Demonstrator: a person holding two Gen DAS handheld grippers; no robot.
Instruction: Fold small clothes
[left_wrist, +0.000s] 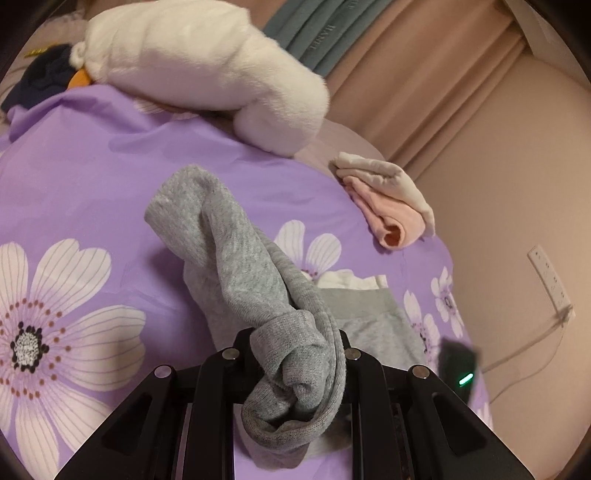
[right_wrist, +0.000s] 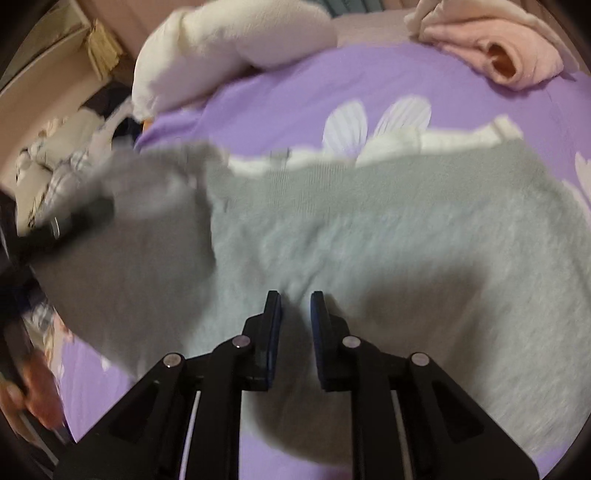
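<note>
Grey knitted garment (right_wrist: 369, 236), a small soft piece of clothing, lies spread on the purple bedspread printed with large white flowers (left_wrist: 92, 177); a white layer (right_wrist: 406, 142) shows along its far edge. One part of the grey knitted garment, a sleeve-like tube (left_wrist: 236, 251), is lifted off the bedspread and bunched between the fingers of the left tongs (left_wrist: 295, 369), which are clenched on it; the free end of the tube hangs away from the tongs toward the bedspread. In the left wrist view the flat body of the garment (left_wrist: 369, 325) lies just to the right of the raised tube.

The right tongs (right_wrist: 295, 306) hover over the middle of the grey knitted garment with their fingers parted and nothing between them; whether the fingertips touch the cloth cannot be told. In the right wrist view the left tongs (right_wrist: 74, 221) appear blurred at the left edge of the garment, gripping the raised fold.

Beyond the garment, at the far edge of the bedspread, lies a folded pink and cream cloth bundle (left_wrist: 388, 206). A large white plush toy (left_wrist: 207, 70) rests at the head of the bedspread, well apart from the garment.
</note>
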